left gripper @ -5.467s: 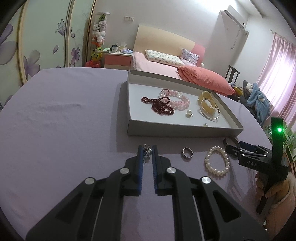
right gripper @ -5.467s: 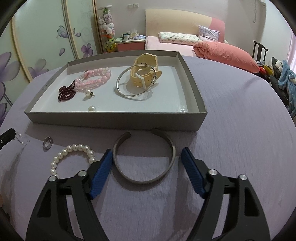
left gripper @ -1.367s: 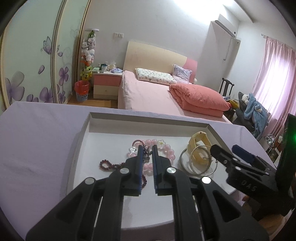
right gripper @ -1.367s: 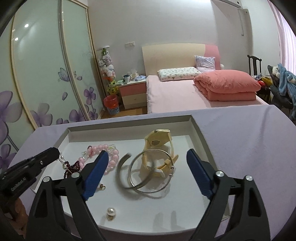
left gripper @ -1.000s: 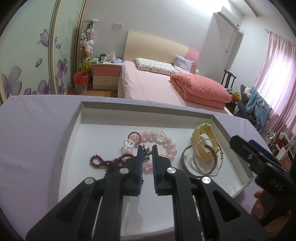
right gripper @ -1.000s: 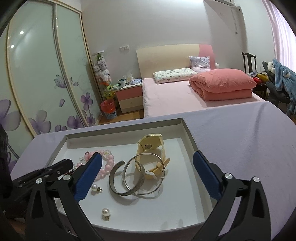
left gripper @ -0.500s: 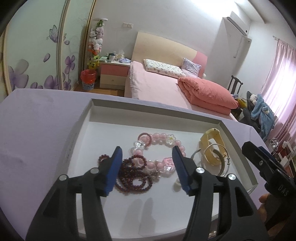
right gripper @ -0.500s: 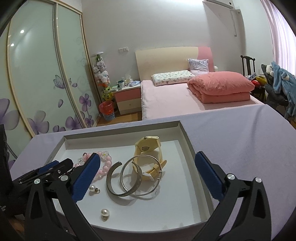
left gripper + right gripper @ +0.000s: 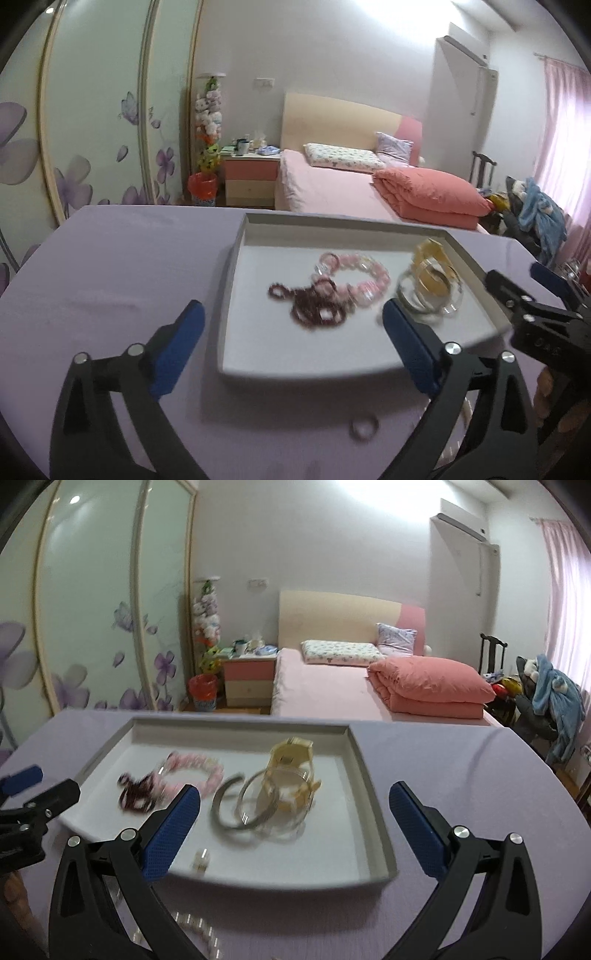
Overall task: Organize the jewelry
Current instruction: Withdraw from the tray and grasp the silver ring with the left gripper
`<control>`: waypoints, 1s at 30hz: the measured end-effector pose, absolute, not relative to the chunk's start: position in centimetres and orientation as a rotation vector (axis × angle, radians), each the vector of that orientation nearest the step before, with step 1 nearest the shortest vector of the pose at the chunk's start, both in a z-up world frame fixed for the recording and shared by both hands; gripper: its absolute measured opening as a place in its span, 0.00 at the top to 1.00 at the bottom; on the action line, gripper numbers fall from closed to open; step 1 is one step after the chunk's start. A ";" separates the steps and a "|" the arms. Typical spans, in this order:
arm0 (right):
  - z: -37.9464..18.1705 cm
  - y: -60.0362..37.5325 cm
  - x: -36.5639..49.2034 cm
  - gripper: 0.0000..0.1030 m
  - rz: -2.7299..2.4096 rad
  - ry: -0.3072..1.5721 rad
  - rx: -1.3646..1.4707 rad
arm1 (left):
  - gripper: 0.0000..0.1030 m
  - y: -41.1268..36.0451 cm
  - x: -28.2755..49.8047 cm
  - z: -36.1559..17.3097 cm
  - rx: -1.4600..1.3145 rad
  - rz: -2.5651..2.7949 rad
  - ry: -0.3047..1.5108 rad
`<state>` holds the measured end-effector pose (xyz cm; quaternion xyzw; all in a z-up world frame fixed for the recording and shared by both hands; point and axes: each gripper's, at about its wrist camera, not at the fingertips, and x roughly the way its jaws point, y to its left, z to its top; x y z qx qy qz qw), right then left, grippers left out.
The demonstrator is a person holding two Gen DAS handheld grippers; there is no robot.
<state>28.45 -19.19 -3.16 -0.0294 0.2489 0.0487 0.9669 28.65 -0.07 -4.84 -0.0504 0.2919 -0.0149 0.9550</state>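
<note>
Both grippers hang above the lilac cloth-covered surface (image 9: 122, 266) with their blue-padded fingers spread wide and nothing between them. The left gripper (image 9: 291, 325) looks down on the shallow grey cardboard tray (image 9: 231, 291), whose near rim lies between and just ahead of its fingers. Inside the tray, ahead of the fingers, lie a dark red beaded strand (image 9: 314, 306) tangled against a pink bead bracelet (image 9: 356, 275), and further right a yellow wristwatch (image 9: 434, 269) with silver bangles (image 9: 255, 801) resting on it.

Outside the tray, on the surface just below the left gripper's right finger, sits a small silver ring (image 9: 364, 430). A white pearl bracelet (image 9: 199, 928) lies below the right gripper (image 9: 295, 812), near its left finger and partly hidden.

The ring looks light, stiff and slippery; lying flat, it would likely need a pinch across its outer rim, and could skid on the cloth. The pearl bracelet should be limp and rolling, so gripping across one side of the loop, over a couple of beads, seems safest.
</note>
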 end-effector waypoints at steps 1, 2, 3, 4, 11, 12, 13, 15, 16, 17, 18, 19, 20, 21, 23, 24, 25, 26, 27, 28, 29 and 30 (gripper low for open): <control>-3.3 -19.2 27.7 0.02 0.107 0.512 -0.069 | 0.06 -0.2 27.8 -4.8 -0.093 -0.047 0.594; -3.4 -19.1 27.2 0.02 0.111 0.518 -0.075 | 0.06 -0.3 27.3 -4.7 -0.089 -0.063 0.595; -3.5 -19.1 26.6 0.02 0.115 0.527 -0.080 | 0.06 -0.4 26.5 -4.8 -0.085 -0.090 0.603; -3.7 -19.2 25.9 0.02 0.123 0.545 -0.083 | 0.06 -0.6 25.9 -4.9 -0.083 -0.114 0.614; -4.8 -20.2 22.1 0.02 0.136 0.611 -0.069 | 0.16 -1.9 23.7 -6.6 -0.106 -0.169 0.713; -4.9 -20.4 21.6 0.02 0.132 0.617 -0.066 | 0.18 -2.1 23.6 -6.9 -0.104 -0.169 0.722; -5.0 -20.6 21.4 0.02 0.130 0.621 -0.063 | 0.20 -2.3 23.5 -7.2 -0.101 -0.170 0.731; -5.4 -21.1 20.7 0.02 0.122 0.636 -0.054 | 0.24 -2.5 23.6 -7.5 -0.102 -0.172 0.756; -5.6 -21.4 20.4 0.02 0.118 0.643 -0.051 | 0.28 -2.6 23.6 -7.7 -0.110 -0.175 0.760; -5.8 -21.7 20.2 0.02 0.113 0.655 -0.044 | 0.32 -2.8 23.6 -7.8 -0.115 -0.180 0.767; -5.8 -22.0 20.1 0.02 0.111 0.660 -0.031 | 0.34 -3.0 23.8 -8.0 -0.120 -0.187 0.779; -5.8 -22.3 20.0 0.02 0.109 0.660 -0.021 | 0.38 -3.1 24.0 -8.1 -0.121 -0.189 0.787; -5.8 -22.5 19.9 0.02 0.103 0.659 -0.009 | 0.42 -3.4 24.3 -8.3 -0.116 -0.187 0.799; -5.8 -22.8 19.9 0.02 0.100 0.661 -0.003 | 0.44 -3.6 24.5 -8.4 -0.111 -0.187 0.808; -6.0 -23.0 20.0 0.02 0.096 0.666 0.006 | 0.54 -4.0 25.0 -8.8 -0.097 -0.190 0.835; -6.1 -23.1 20.0 0.02 0.098 0.670 0.011 | 0.55 -4.3 25.2 -8.9 -0.090 -0.189 0.844; -6.2 -23.3 19.9 0.02 0.098 0.672 0.015 | 0.58 -4.4 25.4 -9.0 -0.086 -0.189 0.852; -6.2 -23.3 20.0 0.02 0.098 0.673 0.018 | 0.60 -4.6 25.7 -9.1 -0.081 -0.185 0.862; -6.2 -23.4 20.0 0.02 0.100 0.675 0.021 | 0.61 -4.7 25.8 -9.2 -0.078 -0.183 0.867; -6.2 -23.4 20.0 0.02 0.102 0.677 0.023 | 0.64 -4.8 26.0 -9.3 -0.078 -0.185 0.872; -6.2 -23.4 20.0 0.02 0.103 0.678 0.024 | 0.65 -4.8 26.1 -9.3 -0.076 -0.186 0.876; -6.2 -23.4 20.0 0.02 0.104 0.680 0.026 | 0.66 -5.0 26.3 -9.4 -0.073 -0.186 0.881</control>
